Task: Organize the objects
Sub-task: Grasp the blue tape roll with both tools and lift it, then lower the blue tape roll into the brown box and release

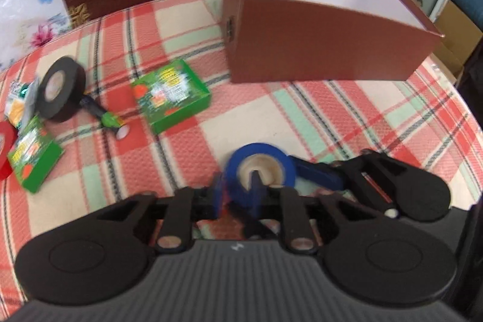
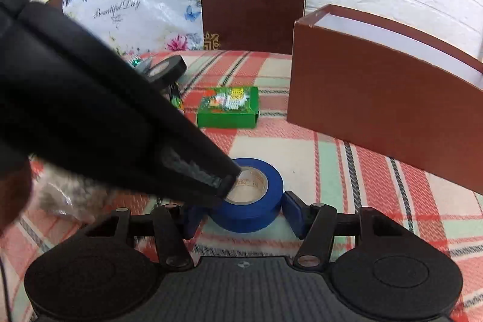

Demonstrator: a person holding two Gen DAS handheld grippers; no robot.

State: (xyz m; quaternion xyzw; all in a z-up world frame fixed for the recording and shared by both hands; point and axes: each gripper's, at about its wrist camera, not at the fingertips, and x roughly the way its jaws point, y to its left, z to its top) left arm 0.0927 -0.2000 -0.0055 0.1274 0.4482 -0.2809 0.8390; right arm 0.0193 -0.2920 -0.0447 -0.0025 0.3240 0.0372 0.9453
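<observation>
Checked cloth in red, cream and green covers the table (image 2: 347, 159), with a white brick-pattern wall behind. A blue tape roll (image 2: 250, 195) lies flat near the front edge, its hole axis upright and its cream core facing up; being round, it has no long axis. The left gripper (image 1: 238, 186) is seen with one finger inside the core and one blue pad outside, apparently clamped on the roll's wall. The right gripper (image 2: 241, 215) has its fingers apart, straddling the roll, one pad at either side. The step in hand is judged to be the pickup of this roll. The next move calls for a lift and a carry to the open brown box (image 2: 377, 98) at the right. A green carton (image 2: 228, 107) and a black tape roll (image 1: 60, 89) are left untouched.
</observation>
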